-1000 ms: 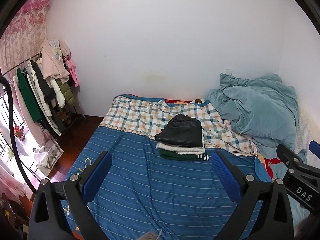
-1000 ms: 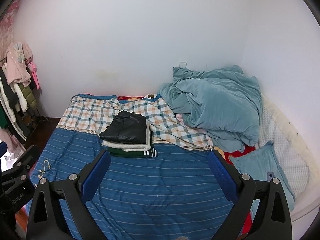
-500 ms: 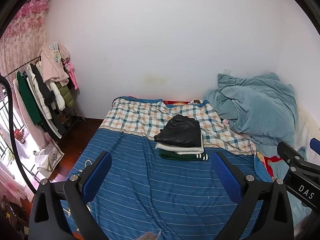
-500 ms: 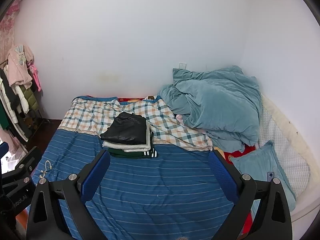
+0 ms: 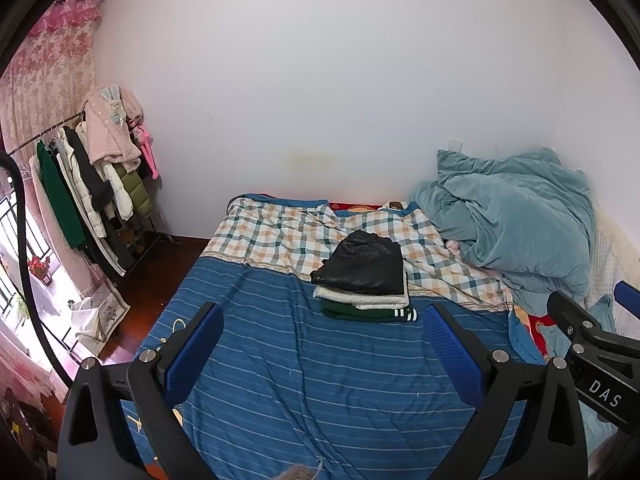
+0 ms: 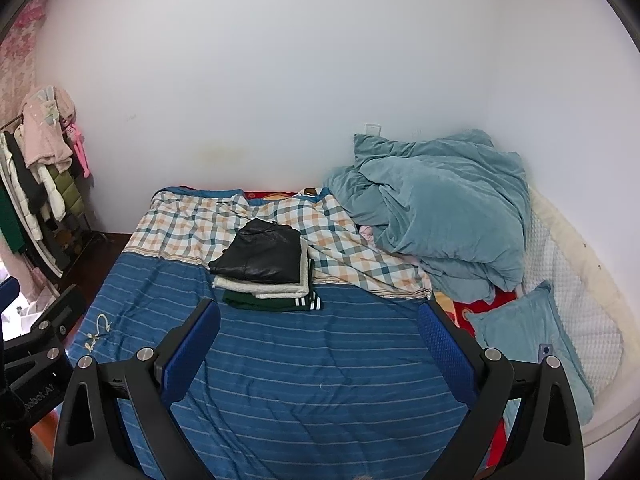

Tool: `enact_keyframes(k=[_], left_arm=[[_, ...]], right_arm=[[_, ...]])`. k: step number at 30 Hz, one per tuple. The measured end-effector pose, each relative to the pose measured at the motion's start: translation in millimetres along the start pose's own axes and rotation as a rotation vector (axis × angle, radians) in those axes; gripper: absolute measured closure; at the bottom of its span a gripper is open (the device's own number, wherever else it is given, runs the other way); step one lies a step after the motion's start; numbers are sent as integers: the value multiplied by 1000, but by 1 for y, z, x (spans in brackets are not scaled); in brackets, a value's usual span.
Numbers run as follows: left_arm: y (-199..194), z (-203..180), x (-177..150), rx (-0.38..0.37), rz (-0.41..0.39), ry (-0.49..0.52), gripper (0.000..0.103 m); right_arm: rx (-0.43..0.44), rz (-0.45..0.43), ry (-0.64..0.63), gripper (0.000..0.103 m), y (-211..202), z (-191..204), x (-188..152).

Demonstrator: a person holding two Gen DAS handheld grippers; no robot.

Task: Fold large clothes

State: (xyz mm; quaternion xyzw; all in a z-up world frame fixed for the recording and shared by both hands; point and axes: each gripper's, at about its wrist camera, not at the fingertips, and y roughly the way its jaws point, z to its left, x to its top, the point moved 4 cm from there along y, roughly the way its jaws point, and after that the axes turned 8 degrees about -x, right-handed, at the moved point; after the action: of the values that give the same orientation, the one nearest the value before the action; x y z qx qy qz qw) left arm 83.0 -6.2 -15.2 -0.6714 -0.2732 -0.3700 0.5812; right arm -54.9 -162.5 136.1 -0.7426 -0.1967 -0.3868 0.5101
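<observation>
Black leather-look fabric tops the folded stack [image 5: 362,280] on the bed [image 5: 320,380], with a cream fleece piece under it and a dark green garment with white stripes at the bottom. The stack lies where the blue striped cover meets the plaid sheet [image 5: 280,236], near the middle of the bed, at about 12 o'clock from the left gripper [image 5: 324,344] and about 11 o'clock from the right gripper [image 6: 320,338]. Its long axis runs roughly from the near edge of the bed toward the far wall, tilted a little to 1 o'clock, and the striped cuff of the green piece points to 3 o'clock. Both grippers hang above the blue cover with their blue-padded fingers [image 5: 192,356] wide apart and nothing between them. A crumpled teal duvet [image 6: 440,208] is heaped at 2 o'clock against the wall. The left wrist view shows the clothes rack [image 5: 92,184] in full at 9 o'clock, with a pink floral curtain [image 5: 44,76] beside it and the right gripper's black body at its 4 o'clock edge. The right wrist view alone shows a teal pillow [image 6: 528,344] at 4 o'clock and a white quilted pad [image 6: 568,280] along the side wall, with the left gripper's body at 8 o'clock.
</observation>
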Motion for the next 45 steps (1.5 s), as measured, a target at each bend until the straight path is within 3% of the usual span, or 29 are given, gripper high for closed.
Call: enact_keyframes(k=[45], left_arm=[[-5, 5, 8, -2, -23, 9, 1]], right_arm=[[-18, 1, 33, 3, 1, -10, -2]])
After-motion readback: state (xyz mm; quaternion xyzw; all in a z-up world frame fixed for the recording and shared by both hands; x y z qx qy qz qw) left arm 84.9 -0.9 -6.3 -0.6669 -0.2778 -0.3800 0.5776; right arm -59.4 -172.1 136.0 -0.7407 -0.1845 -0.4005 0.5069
